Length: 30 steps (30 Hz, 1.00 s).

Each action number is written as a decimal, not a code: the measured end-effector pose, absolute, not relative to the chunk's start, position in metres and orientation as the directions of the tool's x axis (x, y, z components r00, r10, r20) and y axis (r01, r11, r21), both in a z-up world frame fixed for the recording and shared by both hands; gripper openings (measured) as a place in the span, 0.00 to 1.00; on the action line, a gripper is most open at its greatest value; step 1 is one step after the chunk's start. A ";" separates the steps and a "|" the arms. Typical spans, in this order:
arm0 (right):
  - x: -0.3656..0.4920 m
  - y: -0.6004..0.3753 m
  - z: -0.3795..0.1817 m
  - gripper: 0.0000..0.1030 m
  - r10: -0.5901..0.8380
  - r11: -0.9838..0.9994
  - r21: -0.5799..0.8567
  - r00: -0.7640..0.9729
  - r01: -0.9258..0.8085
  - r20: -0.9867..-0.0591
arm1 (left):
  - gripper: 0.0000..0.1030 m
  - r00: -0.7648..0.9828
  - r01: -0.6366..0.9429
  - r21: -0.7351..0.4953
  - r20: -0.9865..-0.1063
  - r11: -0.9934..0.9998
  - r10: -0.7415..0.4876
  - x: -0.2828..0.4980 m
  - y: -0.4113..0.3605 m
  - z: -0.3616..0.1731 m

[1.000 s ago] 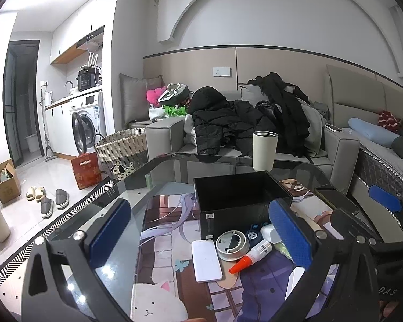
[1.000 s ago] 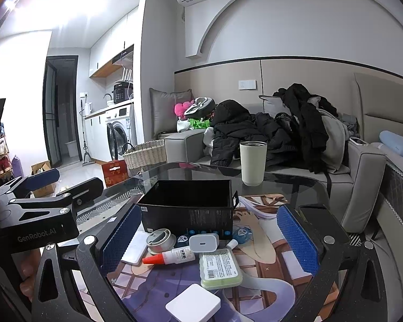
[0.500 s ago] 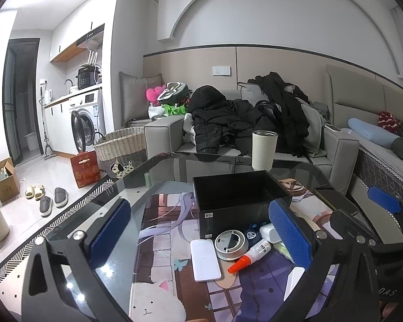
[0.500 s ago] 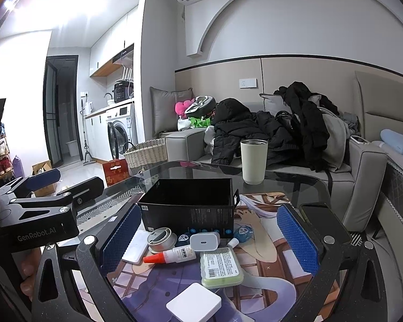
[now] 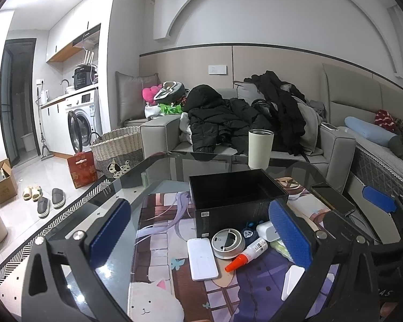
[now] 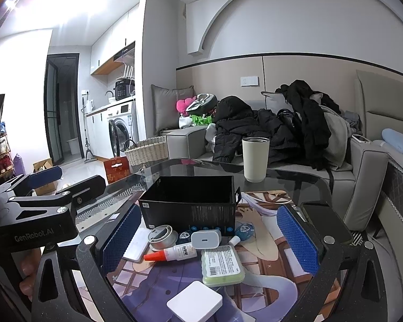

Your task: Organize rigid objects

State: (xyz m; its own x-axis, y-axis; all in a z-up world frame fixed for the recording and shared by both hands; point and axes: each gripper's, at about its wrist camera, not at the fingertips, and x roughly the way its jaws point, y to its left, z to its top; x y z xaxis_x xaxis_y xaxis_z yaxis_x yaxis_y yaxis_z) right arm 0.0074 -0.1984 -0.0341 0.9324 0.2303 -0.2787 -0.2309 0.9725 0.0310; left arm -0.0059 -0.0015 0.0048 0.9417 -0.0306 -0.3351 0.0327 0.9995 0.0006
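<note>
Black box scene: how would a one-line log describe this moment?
left gripper: open | right gripper: open | black box: empty | glue bottle: on table

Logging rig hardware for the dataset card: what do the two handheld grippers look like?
Both match: black metal frames with triangular cutouts and silver screw heads, and blue textured pads lining the jaws. Left gripper; right gripper. In the right wrist view the left unit's side reads "GenRobot.AI" in pale lettering. No cables visible.

The white letters "GenRobot.AI" are showing on the black body of the left gripper [image 6: 37, 234], seen from the right wrist view. Small print is standing on the glue bottle [image 6: 174, 253], on the label of the green case [image 6: 221, 264] and on the black box [image 6: 190, 212], but it is too small to read.
</note>
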 end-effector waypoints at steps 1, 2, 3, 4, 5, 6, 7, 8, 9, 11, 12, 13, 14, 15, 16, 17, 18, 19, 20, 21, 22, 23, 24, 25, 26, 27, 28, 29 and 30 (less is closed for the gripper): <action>0.007 -0.199 -0.034 1.00 0.231 0.972 0.032 0.932 -0.231 -0.279 | 1.00 0.942 0.034 0.001 -0.335 0.999 -0.031 -0.006 -0.001 0.005; 0.007 -0.198 -0.034 1.00 0.232 0.972 0.032 0.932 -0.232 -0.279 | 1.00 0.942 0.034 0.002 -0.335 0.999 -0.031 -0.006 -0.001 0.005; 0.007 -0.198 -0.034 1.00 0.231 0.972 0.031 0.932 -0.232 -0.279 | 1.00 0.942 0.035 0.004 -0.335 0.999 -0.031 -0.006 -0.001 0.005; 0.007 -0.198 -0.035 1.00 0.232 0.972 0.030 0.932 -0.233 -0.278 | 1.00 0.942 0.034 0.003 -0.333 0.999 -0.031 -0.006 -0.001 0.005; 0.007 -0.198 -0.034 1.00 0.232 0.972 0.030 0.932 -0.233 -0.279 | 1.00 0.942 0.034 0.003 -0.333 0.999 -0.030 -0.006 -0.001 0.005; 0.007 -0.198 -0.034 1.00 0.234 0.971 0.031 0.931 -0.235 -0.281 | 1.00 0.942 0.035 0.003 -0.334 0.999 -0.032 -0.006 -0.001 0.005; 0.007 -0.198 -0.034 1.00 0.234 0.972 0.033 0.931 -0.234 -0.281 | 1.00 0.941 0.038 0.001 -0.336 0.999 -0.035 -0.006 -0.001 0.004; 0.007 -0.198 -0.035 1.00 0.234 0.972 0.033 0.931 -0.235 -0.281 | 1.00 0.940 0.043 -0.002 -0.339 0.999 -0.041 -0.006 -0.001 0.004; 0.007 -0.198 -0.035 1.00 0.234 0.972 0.032 0.931 -0.234 -0.281 | 1.00 0.939 0.048 -0.005 -0.341 0.999 -0.047 -0.006 -0.001 0.004; 0.007 -0.198 -0.035 1.00 0.233 0.972 0.031 0.931 -0.234 -0.281 | 1.00 0.939 0.047 -0.005 -0.340 0.999 -0.046 -0.006 -0.002 0.005; 0.007 -0.198 -0.035 1.00 0.233 0.972 0.032 0.931 -0.234 -0.281 | 1.00 0.939 0.047 -0.004 -0.340 0.999 -0.046 -0.007 -0.002 0.006; 0.008 -0.198 -0.035 1.00 0.234 0.972 0.033 0.930 -0.234 -0.283 | 1.00 0.939 0.047 -0.006 -0.340 0.999 -0.046 -0.007 -0.002 0.006; 0.007 -0.198 -0.035 1.00 0.234 0.972 0.031 0.931 -0.235 -0.282 | 1.00 0.939 0.047 -0.006 -0.341 0.999 -0.046 -0.007 -0.003 0.006; 0.007 -0.198 -0.035 1.00 0.232 0.972 0.031 0.931 -0.233 -0.282 | 1.00 0.939 0.047 -0.006 -0.341 0.999 -0.046 -0.007 -0.003 0.007; 0.007 -0.198 -0.035 1.00 0.233 0.972 0.032 0.931 -0.234 -0.281 | 1.00 0.939 0.047 -0.006 -0.341 0.999 -0.046 -0.007 -0.003 0.006; 0.008 -0.198 -0.035 1.00 0.233 0.972 0.032 0.931 -0.234 -0.281 | 1.00 0.938 0.046 -0.006 -0.343 0.999 -0.045 -0.007 -0.003 0.006; 0.008 -0.198 -0.035 1.00 0.233 0.972 0.032 0.931 -0.234 -0.281 | 1.00 0.936 0.045 -0.011 -0.348 0.999 -0.046 -0.007 -0.003 0.006; 0.008 -0.198 -0.035 1.00 0.233 0.972 0.032 0.931 -0.234 -0.282 | 1.00 0.934 0.043 -0.022 -0.354 0.999 -0.048 -0.007 -0.003 0.006; 0.008 -0.198 -0.035 1.00 0.233 0.972 0.032 0.931 -0.234 -0.282 | 1.00 0.932 0.043 -0.032 -0.358 0.999 -0.051 -0.007 -0.002 0.007; 0.008 -0.198 -0.035 1.00 0.233 0.972 0.033 0.931 -0.233 -0.282 | 1.00 0.930 0.044 -0.039 -0.363 0.998 -0.055 -0.006 -0.001 0.006; 0.008 -0.198 -0.035 1.00 0.232 0.972 0.033 0.931 -0.232 -0.281 | 1.00 0.928 0.047 -0.045 -0.367 0.998 -0.060 -0.006 -0.001 0.007; 0.008 -0.199 -0.035 1.00 0.229 0.973 0.035 0.932 -0.229 -0.281 | 1.00 0.926 0.050 -0.048 -0.371 0.998 -0.064 -0.005 0.000 0.007; 0.009 -0.199 -0.034 1.00 0.226 0.974 0.037 0.933 -0.225 -0.281 | 1.00 0.925 0.049 -0.050 -0.375 0.998 -0.065 -0.004 0.000 0.008; 0.010 -0.199 -0.034 1.00 0.223 0.974 0.037 0.933 -0.222 -0.282 | 1.00 0.923 0.050 -0.055 -0.380 0.997 -0.067 -0.002 0.002 0.008; 0.011 -0.199 -0.033 1.00 0.218 0.976 0.034 0.933 -0.217 -0.285 | 1.00 0.920 0.052 -0.061 -0.385 0.997 -0.071 0.000 0.004 0.009; 0.012 -0.199 -0.033 1.00 0.217 0.976 0.032 0.933 -0.217 -0.288 | 1.00 0.916 0.055 -0.066 -0.393 0.996 -0.077 0.002 0.005 0.011; 0.014 -0.199 -0.032 1.00 0.220 0.975 0.033 0.931 -0.220 -0.292 | 1.00 0.913 0.061 -0.066 -0.400 0.996 -0.082 0.005 0.007 0.012; 0.016 -0.200 -0.030 1.00 0.225 0.974 0.035 0.928 -0.225 -0.296 | 1.00 0.909 0.072 -0.062 -0.408 0.996 -0.091 0.008 0.007 0.013; 0.017 -0.201 -0.028 1.00 0.226 0.973 0.034 0.927 -0.226 -0.298 | 1.00 0.906 0.081 -0.054 -0.413 0.995 -0.097 0.010 0.008 0.016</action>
